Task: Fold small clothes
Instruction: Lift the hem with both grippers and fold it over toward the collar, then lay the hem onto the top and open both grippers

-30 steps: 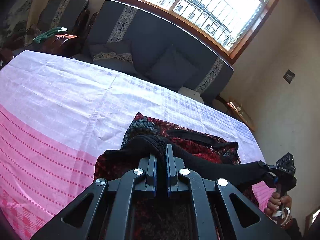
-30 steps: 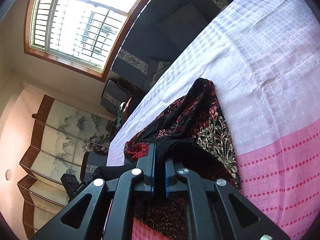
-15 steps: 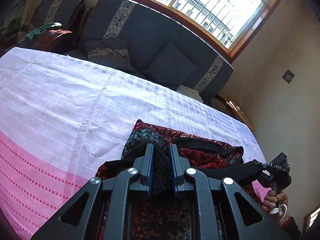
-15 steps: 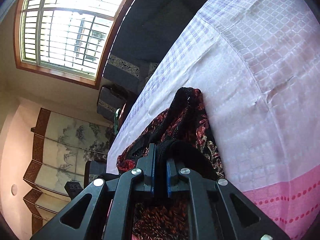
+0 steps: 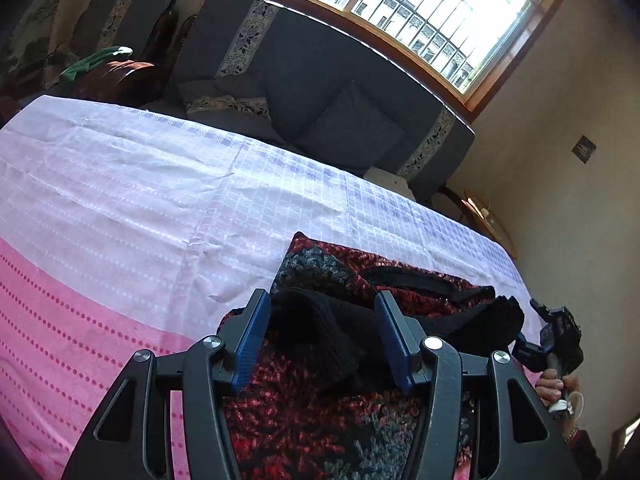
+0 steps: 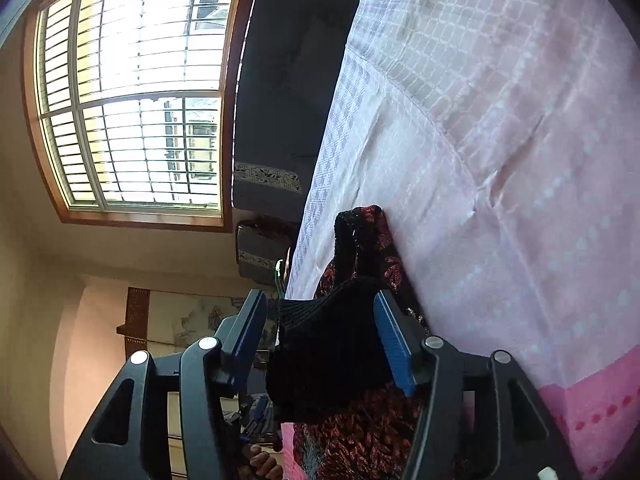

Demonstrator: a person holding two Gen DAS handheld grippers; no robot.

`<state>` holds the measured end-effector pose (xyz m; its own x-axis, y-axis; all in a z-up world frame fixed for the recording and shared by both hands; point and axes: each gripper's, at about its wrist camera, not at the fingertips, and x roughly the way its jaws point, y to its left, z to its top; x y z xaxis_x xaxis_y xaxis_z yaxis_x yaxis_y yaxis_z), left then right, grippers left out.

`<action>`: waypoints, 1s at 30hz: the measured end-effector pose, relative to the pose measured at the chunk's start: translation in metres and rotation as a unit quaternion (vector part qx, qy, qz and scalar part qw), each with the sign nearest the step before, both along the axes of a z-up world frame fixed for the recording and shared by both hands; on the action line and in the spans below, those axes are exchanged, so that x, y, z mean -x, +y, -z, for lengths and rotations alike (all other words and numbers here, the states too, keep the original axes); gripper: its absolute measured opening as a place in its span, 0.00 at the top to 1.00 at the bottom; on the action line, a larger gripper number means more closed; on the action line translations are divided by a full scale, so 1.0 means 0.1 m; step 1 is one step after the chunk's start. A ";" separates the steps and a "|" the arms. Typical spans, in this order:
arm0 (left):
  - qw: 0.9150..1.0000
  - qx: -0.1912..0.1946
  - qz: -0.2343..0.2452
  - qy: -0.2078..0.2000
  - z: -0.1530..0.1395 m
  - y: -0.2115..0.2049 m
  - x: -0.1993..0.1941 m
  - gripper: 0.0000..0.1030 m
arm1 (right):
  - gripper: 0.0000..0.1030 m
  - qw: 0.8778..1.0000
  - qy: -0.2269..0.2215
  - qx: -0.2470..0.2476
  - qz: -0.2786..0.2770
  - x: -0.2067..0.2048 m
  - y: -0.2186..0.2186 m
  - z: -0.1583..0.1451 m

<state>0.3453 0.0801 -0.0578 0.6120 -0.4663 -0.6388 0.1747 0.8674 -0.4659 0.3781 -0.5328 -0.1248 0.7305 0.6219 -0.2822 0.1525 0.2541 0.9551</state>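
Note:
A red-and-black patterned garment (image 5: 320,432) with a black ribbed hem (image 5: 320,336) lies on the pink and white tablecloth (image 5: 120,208). My left gripper (image 5: 325,334) hovers low over it. Its jaws are opening, and the hem lies slack between the blue pads, with a gap on each side. In the right wrist view the garment (image 6: 368,440) runs along the cloth. My right gripper (image 6: 320,336) is opening too, and the hem's other end (image 6: 332,344) bunches between its pads without being pinched. At the far right of the left wrist view, a hand holds the right gripper (image 5: 554,336).
A dark sofa (image 5: 320,80) with cushions stands beyond the table's far edge, under a barred window (image 5: 420,8). An armchair (image 5: 120,40) with a green cloth is at the back left. A painted folding screen (image 6: 192,320) stands by the wall. The tablecloth (image 6: 500,160) stretches bare past the garment.
Both grippers went from shut on the black hem to open, and the hem sank onto the garment. The right gripper rolled and dropped closer to the table.

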 end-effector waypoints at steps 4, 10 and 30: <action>1.000 0.017 0.007 0.024 0.08 0.09 0.15 0.46 | 0.45 0.998 -0.031 0.050 -0.014 0.19 -0.01 -0.32; 0.997 0.013 0.038 0.072 0.23 0.05 0.11 0.45 | 0.45 0.976 -0.037 0.167 -0.136 0.18 0.58 -0.63; 0.997 0.076 0.017 0.025 -0.03 0.12 -0.40 0.45 | 0.45 0.985 -0.077 0.144 -0.061 -0.33 0.51 -0.62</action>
